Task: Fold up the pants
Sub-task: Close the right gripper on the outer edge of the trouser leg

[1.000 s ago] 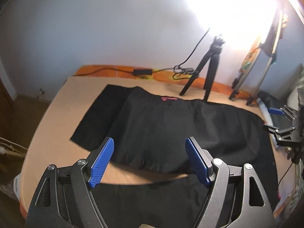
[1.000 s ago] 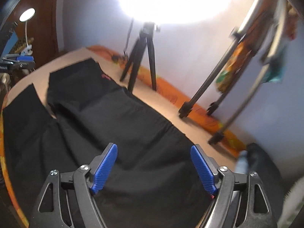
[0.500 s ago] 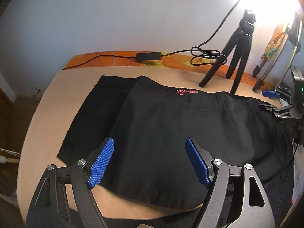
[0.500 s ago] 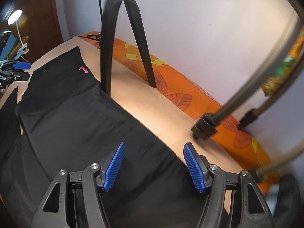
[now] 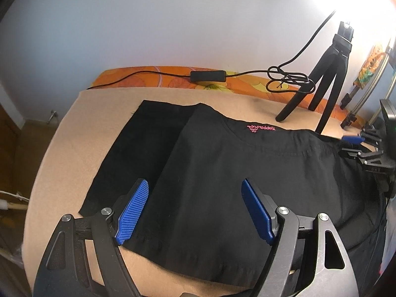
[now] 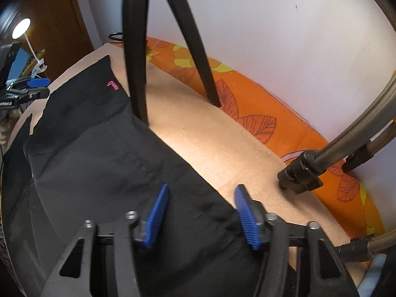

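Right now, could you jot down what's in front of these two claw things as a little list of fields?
garment: black pants, partly folded, lying flat
logo: pink logo near the far edge
surface: tan blanket over an orange floral sheet
left gripper: open, above the near edge of the pants, holding nothing
right gripper: open, over the far edge of the pants
nearby: black tripod, power cable
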`<move>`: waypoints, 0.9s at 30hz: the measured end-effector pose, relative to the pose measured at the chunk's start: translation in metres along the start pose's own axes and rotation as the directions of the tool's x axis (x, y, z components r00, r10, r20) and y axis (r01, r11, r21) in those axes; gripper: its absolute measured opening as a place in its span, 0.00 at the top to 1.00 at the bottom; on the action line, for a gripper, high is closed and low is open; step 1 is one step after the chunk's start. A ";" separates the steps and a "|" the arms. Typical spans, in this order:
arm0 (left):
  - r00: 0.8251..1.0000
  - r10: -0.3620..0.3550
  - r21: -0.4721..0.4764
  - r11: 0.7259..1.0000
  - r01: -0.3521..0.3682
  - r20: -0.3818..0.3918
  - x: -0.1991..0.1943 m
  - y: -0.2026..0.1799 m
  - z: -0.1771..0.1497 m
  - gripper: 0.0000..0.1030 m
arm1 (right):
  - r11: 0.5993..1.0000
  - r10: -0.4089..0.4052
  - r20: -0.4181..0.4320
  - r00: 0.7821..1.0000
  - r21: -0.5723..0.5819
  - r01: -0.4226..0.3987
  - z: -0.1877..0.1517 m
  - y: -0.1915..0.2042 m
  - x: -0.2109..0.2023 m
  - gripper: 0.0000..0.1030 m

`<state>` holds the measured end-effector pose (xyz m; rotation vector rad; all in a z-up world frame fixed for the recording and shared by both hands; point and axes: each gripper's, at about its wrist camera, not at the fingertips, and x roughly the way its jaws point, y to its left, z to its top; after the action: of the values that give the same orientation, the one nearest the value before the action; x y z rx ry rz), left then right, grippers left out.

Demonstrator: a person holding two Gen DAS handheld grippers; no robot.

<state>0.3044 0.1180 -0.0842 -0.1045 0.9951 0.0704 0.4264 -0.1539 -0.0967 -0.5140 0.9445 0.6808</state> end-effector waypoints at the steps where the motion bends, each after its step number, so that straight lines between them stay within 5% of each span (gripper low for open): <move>1: 1.000 -0.006 -0.008 1.000 0.006 -0.001 0.000 0.001 0.001 0.25 | 1.000 0.017 0.000 1.000 -0.001 -0.017 -0.001 0.005 -0.003 0.76; 2: 1.000 -0.012 -0.019 1.000 0.011 -0.002 0.001 0.002 0.002 0.25 | 1.000 0.010 -0.001 1.000 -0.005 -0.010 -0.002 0.010 -0.005 0.88; 5: 0.999 -0.034 -0.063 0.997 0.034 -0.006 0.001 0.008 0.005 0.25 | 0.998 -0.056 0.021 0.998 -0.031 0.056 -0.004 0.025 -0.016 0.95; 13: 0.994 -0.111 -0.235 0.966 0.109 0.005 0.001 0.026 0.017 0.25 | 0.992 -0.117 0.203 0.972 -0.022 0.124 -0.027 0.078 -0.096 0.97; 20: 0.985 -0.171 -0.259 0.952 0.162 -0.013 0.001 0.008 0.023 0.25 | 0.974 -0.130 0.242 0.962 -0.148 0.169 -0.066 0.133 -0.129 0.97; 27: 0.969 -0.237 -0.256 0.943 0.212 -0.069 0.010 -0.036 0.030 0.24 | 0.965 -0.069 0.165 0.984 -0.240 0.108 -0.114 0.185 -0.122 0.98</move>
<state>0.3390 0.0857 -0.0747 -0.4537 1.0646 -0.0209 0.1794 -0.1404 -0.0678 -0.7099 0.6890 0.7511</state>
